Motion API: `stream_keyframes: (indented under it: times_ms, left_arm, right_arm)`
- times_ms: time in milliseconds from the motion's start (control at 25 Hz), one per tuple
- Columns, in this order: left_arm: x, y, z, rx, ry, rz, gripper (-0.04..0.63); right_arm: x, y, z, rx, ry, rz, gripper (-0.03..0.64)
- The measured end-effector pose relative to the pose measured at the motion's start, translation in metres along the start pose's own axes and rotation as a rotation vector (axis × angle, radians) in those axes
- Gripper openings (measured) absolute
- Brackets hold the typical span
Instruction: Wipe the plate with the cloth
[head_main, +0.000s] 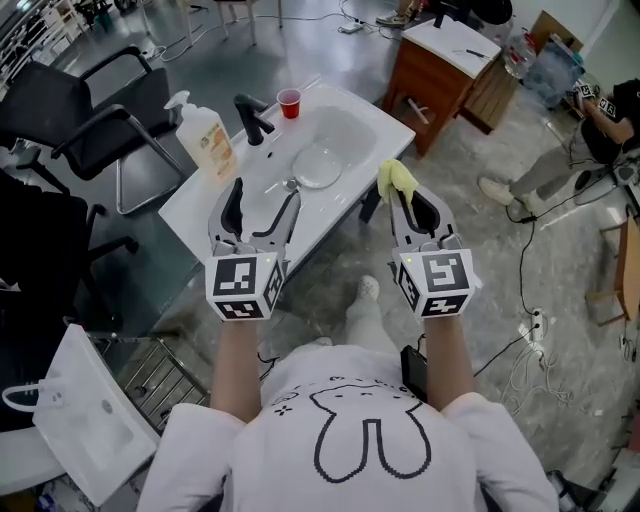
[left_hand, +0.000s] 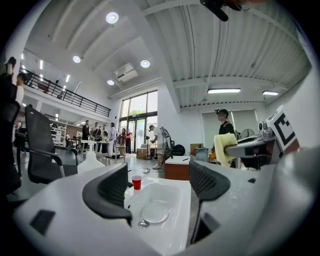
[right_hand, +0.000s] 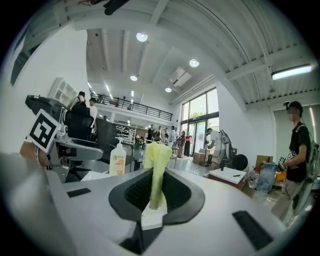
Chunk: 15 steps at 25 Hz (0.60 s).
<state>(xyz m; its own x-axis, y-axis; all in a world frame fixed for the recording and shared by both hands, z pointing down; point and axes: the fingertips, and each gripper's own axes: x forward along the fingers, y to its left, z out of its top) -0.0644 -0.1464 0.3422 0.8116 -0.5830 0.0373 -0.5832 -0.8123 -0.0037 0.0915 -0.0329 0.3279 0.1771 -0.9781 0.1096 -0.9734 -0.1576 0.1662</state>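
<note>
Step in hand: approach, with the cloth gripped and wiping not yet begun. The right gripper (right_hand: 156, 195) has its fingers (right_hand: 182, 195) clenched on the yellow cloth (right_hand: 156, 160), which sticks up out of the grip in a bunch. It hovers just off the near right corner of the sink (head_main: 380, 120), touching nothing. The left gripper (left_hand: 157, 187) has its fingers (left_hand: 107, 192) released and wide apart with nothing between them, hovering over the sink's near edge. The plate (head_main: 318, 165), clear glass, lies flat in the sink's basin just beside the drain (head_main: 290, 185), well apart from the cloth. A black faucet (head_main: 252, 118) and a red cup (head_main: 290, 102) stand at the sink's far rim, and a soap bottle (head_main: 205, 135) is on its left ledge; none block the way. Next move, my read: bring the right gripper forward and down into the basin so the bunched cloth lands on the plate face. The left gripper likely needs to pin or grip the plate rim first, because glass on a wet basin may slide under the wipe.
</note>
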Motion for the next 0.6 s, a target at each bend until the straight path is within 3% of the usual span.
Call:
stream_keyframes:
  times_ms: [320, 600]
  left_arm:
    - [0.048, 0.017, -0.010, -0.001, 0.018, 0.109, 0.387]
    - [0.100, 0.043, -0.018, -0.025, 0.042, 0.264, 0.387]
  right_arm:
    - [0.070, -0.036, -0.011, 0.008, -0.006, 0.101, 0.051]
    - [0.160, -0.071, -0.015, 0.002, -0.001, 0.243, 0.052]
